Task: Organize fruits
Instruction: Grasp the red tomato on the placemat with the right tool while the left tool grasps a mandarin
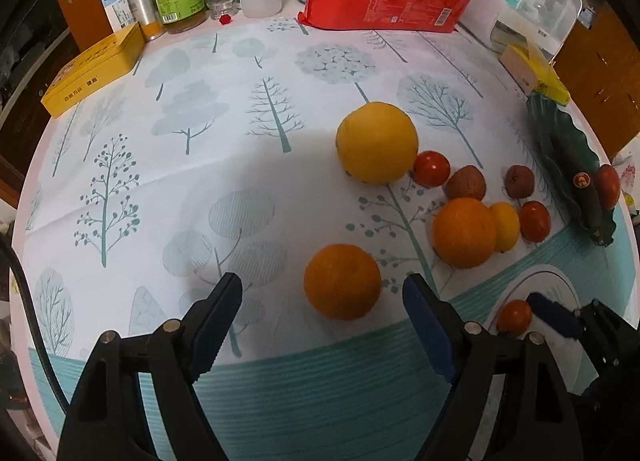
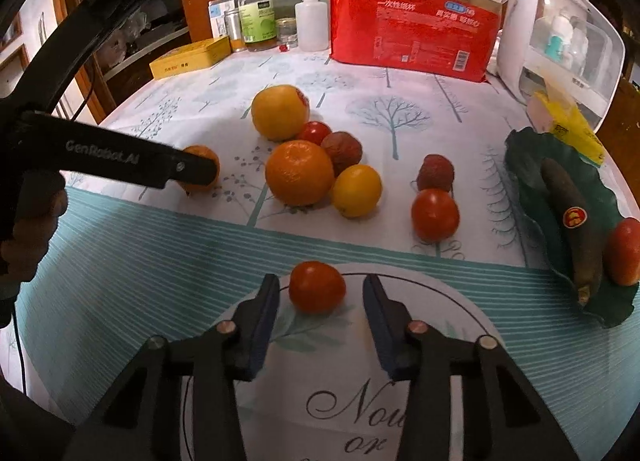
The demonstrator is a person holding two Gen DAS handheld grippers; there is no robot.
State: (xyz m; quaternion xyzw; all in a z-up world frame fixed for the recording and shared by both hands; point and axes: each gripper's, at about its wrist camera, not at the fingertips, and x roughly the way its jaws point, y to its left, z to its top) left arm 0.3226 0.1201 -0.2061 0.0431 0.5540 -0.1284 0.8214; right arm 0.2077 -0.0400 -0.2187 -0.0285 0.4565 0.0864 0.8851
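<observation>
My left gripper (image 1: 322, 285) stands open around a small orange (image 1: 342, 281) on the tree-print cloth, with gaps on both sides. In the right wrist view my right gripper (image 2: 320, 281) brackets a red tomato (image 2: 317, 287); its pads stand narrowly clear of it, so it is open. Behind lie a big yellow citrus (image 2: 280, 111), an orange (image 2: 299, 173), a small yellow fruit (image 2: 356, 191), two lychees (image 2: 435, 172) and another tomato (image 2: 435, 215). A green leaf-shaped dish (image 2: 524, 149) at the right holds a dark banana (image 2: 572, 221) and a red fruit (image 2: 624, 251).
Along the table's back stand a red paper-cup pack (image 2: 412, 33), bottles (image 2: 258, 17), a yellow tin (image 2: 190, 57) and a white appliance (image 2: 560, 41). A yellow packet (image 2: 568, 121) lies behind the dish. A hand (image 2: 36, 221) holds the left gripper's handle.
</observation>
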